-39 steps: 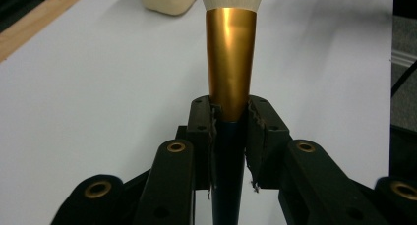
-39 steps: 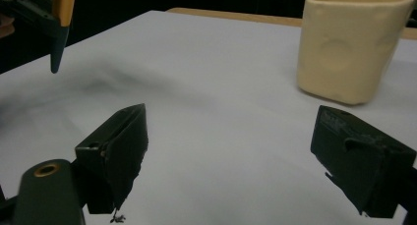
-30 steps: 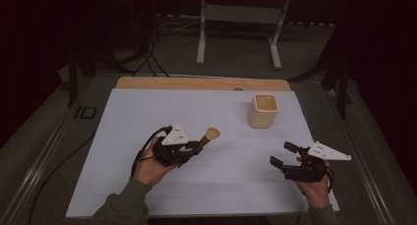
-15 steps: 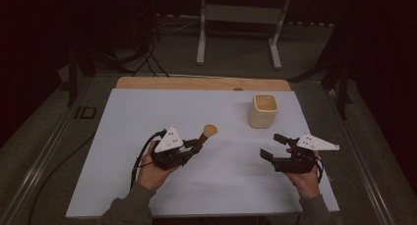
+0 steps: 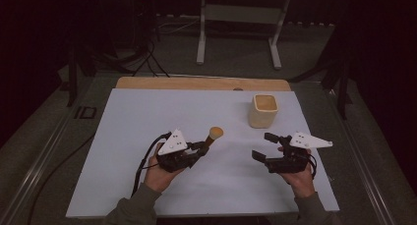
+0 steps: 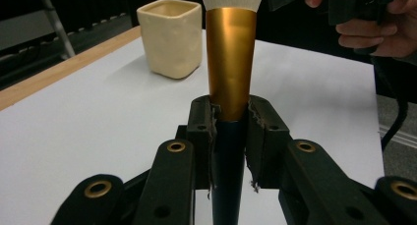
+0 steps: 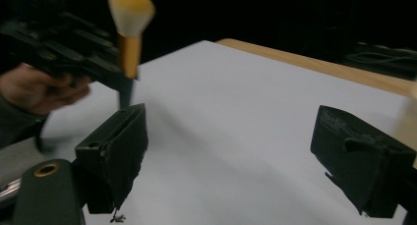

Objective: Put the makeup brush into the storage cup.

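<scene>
A makeup brush (image 5: 214, 134) with a gold ferrule (image 6: 230, 63), dark handle and pale bristle head is clamped in my left gripper (image 5: 200, 147), whose jaws are shut on the handle just below the ferrule. It points up and right, above the white mat (image 5: 147, 117). A cream square cup (image 5: 263, 110) stands upright at the back right of the mat; it appears again (image 6: 171, 37) beyond the brush. My right gripper (image 5: 265, 146) hovers right of centre, jaws wide open with nothing between them. From it I see the brush (image 7: 129, 38) in the other hand at upper left.
A wooden strip (image 5: 201, 83) borders the mat's far edge. A metal stand (image 5: 238, 18) rises on the floor behind the table. A black cable (image 5: 145, 163) trails from the left gripper. The mat between the hands and in front of the cup is bare.
My right gripper has moved left and a little toward the middle of the mat, staying open. The left hand with the brush has held nearly still.
</scene>
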Demonstrator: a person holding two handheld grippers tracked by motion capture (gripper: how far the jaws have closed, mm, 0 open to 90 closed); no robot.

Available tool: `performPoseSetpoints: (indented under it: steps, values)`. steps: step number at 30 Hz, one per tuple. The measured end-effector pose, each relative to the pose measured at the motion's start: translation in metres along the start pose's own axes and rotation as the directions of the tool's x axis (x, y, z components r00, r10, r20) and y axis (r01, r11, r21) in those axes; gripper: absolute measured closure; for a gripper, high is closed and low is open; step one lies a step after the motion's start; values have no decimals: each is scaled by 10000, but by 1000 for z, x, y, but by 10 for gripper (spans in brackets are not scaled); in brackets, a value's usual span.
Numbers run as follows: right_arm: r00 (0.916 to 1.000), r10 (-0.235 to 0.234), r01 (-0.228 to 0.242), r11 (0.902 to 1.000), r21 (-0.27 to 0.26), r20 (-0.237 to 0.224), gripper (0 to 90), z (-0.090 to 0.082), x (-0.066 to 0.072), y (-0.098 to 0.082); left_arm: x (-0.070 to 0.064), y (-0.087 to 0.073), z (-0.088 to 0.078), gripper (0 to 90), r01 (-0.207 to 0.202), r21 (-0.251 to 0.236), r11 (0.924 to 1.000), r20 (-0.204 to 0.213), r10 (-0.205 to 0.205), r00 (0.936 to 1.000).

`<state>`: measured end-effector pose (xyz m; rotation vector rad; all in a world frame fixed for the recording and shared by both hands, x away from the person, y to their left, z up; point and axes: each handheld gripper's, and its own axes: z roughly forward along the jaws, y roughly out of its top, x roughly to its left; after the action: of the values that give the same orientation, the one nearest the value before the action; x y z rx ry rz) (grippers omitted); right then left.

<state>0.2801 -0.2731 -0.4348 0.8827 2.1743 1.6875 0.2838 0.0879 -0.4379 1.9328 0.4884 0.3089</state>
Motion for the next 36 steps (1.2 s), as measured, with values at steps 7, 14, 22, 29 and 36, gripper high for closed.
performPoseSetpoints:
  steps: [7, 14, 22, 29, 36]
  values:
    - [9925, -345, 346, 9994, -9, -1172, 216, 24, 17, 15, -2, 0, 1, 746, -22, -172, 9998, 127, 24, 9999]
    - [9773, -602, 628, 9980, 62, -2029, 268, 50, 31, 26, -6, 1, 3, 746, -68, -351, 9994, 384, 81, 9992]
    - [9585, -710, 723, 9974, -53, -2762, 360, 69, 40, 33, -10, 2, 5, 746, -142, -552, 9984, 656, 178, 9977]
    - [9434, -791, 789, 9968, -139, -3220, 493, 78, 44, 37, -14, 2, 6, 746, -223, -847, 9962, 746, 286, 9968]
    - [9398, -772, 758, 9970, -172, -3328, 650, 81, 44, 36, -17, 3, 8, 745, -273, -959, 9950, 828, 353, 9959]
